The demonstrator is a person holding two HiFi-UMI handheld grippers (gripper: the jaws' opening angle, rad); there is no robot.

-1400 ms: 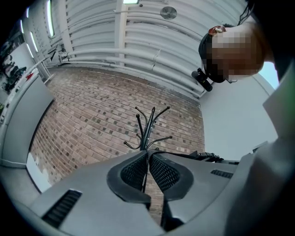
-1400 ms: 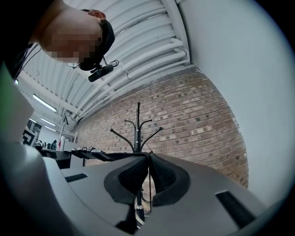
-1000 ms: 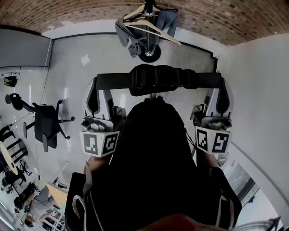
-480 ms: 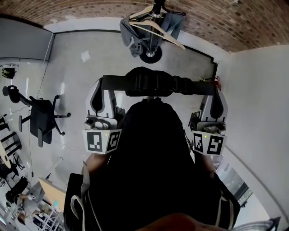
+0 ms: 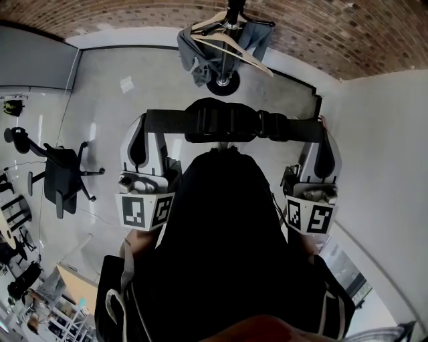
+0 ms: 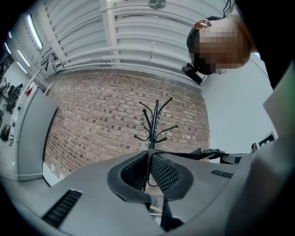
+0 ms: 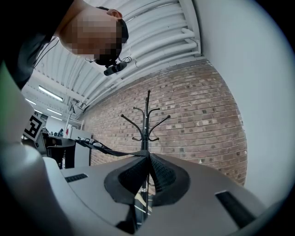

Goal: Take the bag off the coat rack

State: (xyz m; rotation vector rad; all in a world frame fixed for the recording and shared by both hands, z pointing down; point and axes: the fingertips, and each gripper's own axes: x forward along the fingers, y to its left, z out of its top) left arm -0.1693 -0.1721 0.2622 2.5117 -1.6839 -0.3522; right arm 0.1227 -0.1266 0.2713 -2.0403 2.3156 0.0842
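Strap (image 5: 231, 122) of the black bag (image 5: 227, 214) is stretched between the left gripper (image 5: 142, 127) and the right gripper (image 5: 326, 131), both clamped shut on it, well apart from the coat rack (image 5: 224, 50). Removal is judged done; setting the bag down is called for next.

- Brick wall (image 5: 134, 13): runs across the far end of the room.
- Grey garment (image 5: 189, 53) and pale wooden hanger (image 5: 241, 57): hang just in front of the brick wall.
- White paper scrap (image 5: 126, 83): lies on the pale floor (image 5: 100, 113) near the brick wall.
- Black office chair (image 5: 63, 177): stands well apart from the brick wall, to the left.
- Grey partition (image 5: 33, 63): meets the brick wall's left end.
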